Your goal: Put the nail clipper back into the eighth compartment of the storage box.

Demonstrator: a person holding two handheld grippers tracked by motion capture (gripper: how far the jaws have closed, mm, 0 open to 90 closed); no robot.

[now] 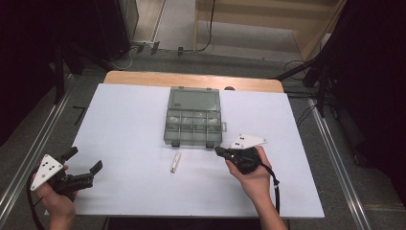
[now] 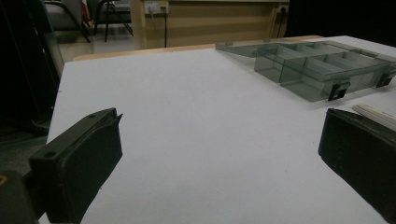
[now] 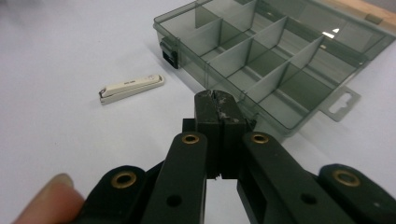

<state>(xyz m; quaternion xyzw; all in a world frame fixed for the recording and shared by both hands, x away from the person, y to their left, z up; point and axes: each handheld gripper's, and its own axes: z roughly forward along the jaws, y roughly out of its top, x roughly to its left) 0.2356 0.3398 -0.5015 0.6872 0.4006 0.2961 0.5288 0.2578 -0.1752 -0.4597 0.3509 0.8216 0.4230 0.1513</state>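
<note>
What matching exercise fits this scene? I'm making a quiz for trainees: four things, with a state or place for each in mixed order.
1. left gripper
2. right gripper
3. organizer box
4. nail clipper

a. lid open, compartments showing
b. jaws shut, nothing between them
c. lying on the white table in front of the box
d. jaws wide open

Pairs: 1-d, 2-b, 3-a, 4-c

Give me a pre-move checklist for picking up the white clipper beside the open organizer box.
1. Right tongs open enough to take the clipper: not ok, jaws shut with nothing between.
2. Clipper free on the white table, untouched: ok.
3. Organizer box lid open: ok.
4. Front compartments free to take it: cannot tell; small items show in some.
5. Left tongs open and off to the side: ok.
6. Path from right tongs to clipper unobstructed: ok.
</note>
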